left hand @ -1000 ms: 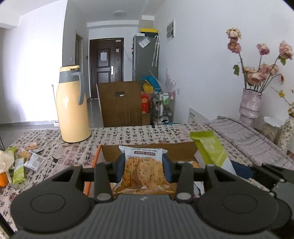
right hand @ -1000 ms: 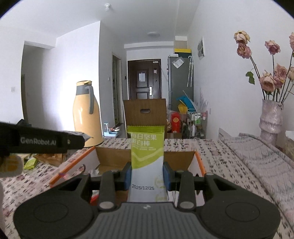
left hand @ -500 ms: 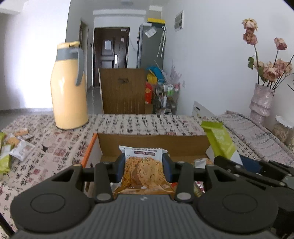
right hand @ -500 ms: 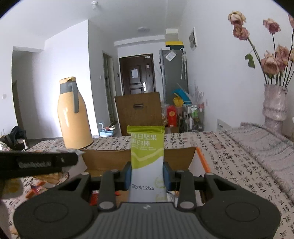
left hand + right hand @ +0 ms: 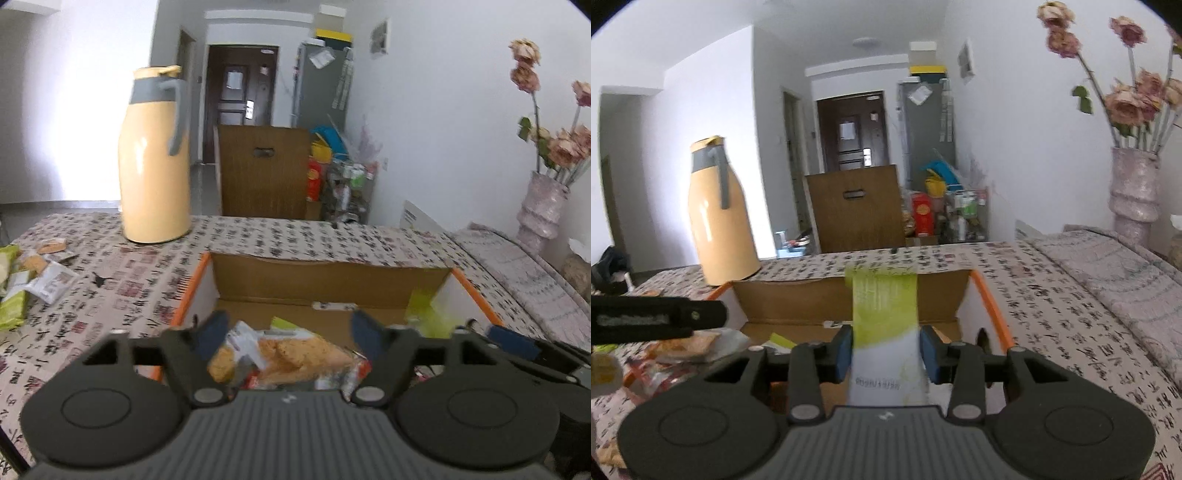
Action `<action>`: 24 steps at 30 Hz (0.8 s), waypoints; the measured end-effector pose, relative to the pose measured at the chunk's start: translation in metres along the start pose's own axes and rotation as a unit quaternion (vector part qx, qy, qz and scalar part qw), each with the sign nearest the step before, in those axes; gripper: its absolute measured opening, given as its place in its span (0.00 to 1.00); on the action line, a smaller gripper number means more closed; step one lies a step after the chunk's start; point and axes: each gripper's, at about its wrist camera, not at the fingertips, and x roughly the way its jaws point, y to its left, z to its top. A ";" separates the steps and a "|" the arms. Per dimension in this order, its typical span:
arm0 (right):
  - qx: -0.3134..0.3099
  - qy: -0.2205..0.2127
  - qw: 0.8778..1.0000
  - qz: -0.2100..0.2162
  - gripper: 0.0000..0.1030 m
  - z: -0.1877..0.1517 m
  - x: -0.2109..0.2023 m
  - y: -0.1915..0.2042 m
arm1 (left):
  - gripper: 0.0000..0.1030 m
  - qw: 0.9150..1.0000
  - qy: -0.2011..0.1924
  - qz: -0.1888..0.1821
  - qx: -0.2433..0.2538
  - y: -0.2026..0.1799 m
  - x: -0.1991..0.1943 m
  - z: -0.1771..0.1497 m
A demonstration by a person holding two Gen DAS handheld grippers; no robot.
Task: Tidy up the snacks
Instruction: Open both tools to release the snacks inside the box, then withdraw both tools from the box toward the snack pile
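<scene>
The left gripper [image 5: 290,330] has just been opening, and its jaws now stand wide apart over the open cardboard box [image 5: 332,275]. Between and below them lies the orange chip packet [image 5: 295,356], tilted on its side and clear of both pads, down among other wrappers in the box. Off to that gripper's left, a small heap of loose snacks [image 5: 35,275] rests on the patterned tablecloth [image 5: 258,236], well apart from the box. Ahead and to the left of the fingers stands a yellow thermos jug [image 5: 155,158], beyond the box's far wall.

The right gripper [image 5: 885,347] has its jaws set narrow, and they too have just been opening a little. The green and white snack bar [image 5: 886,314] stands upright between the blue pads (blurred, so its print is hard to read); the left pad looks against its edge, while a thin gap seems to show at the right pad, so I cannot tell whether it is gripped. The bar's top reaches up in front of the box's far wall. To this gripper's left the other gripper's black finger crosses the view above the chip packet. Far to the right stands a pink vase [image 5: 1134,188] of dried roses.
</scene>
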 end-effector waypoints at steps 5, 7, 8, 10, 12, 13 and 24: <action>0.012 -0.004 1.000 -0.019 0.94 -0.001 -0.001 -0.006 | 1.00 1.000 -0.008 0.016 -0.007 0.003 -0.003 0.002; 0.015 -0.003 1.000 -0.021 0.99 -0.002 -0.003 -0.007 | 1.00 1.000 -0.007 0.016 -0.008 0.003 -0.003 0.002; 0.017 -0.003 1.000 -0.020 1.00 -0.002 -0.003 -0.007 | 1.00 1.000 -0.006 0.017 -0.008 0.003 -0.003 0.002; 0.019 0.000 1.000 -0.019 1.00 -0.002 -0.002 -0.007 | 1.00 1.000 -0.004 0.018 -0.009 0.002 -0.002 0.002; 0.020 0.002 1.000 -0.019 1.00 -0.002 -0.001 -0.008 | 1.00 1.000 -0.002 0.020 -0.009 0.002 -0.002 0.002; 0.020 0.002 1.000 -0.019 1.00 -0.002 -0.001 -0.009 | 1.00 1.000 -0.001 0.020 -0.009 0.002 -0.002 0.001; 0.013 -0.008 1.000 -0.018 1.00 0.010 -0.015 -0.009 | 1.00 1.000 0.000 0.020 -0.003 -0.005 -0.013 0.009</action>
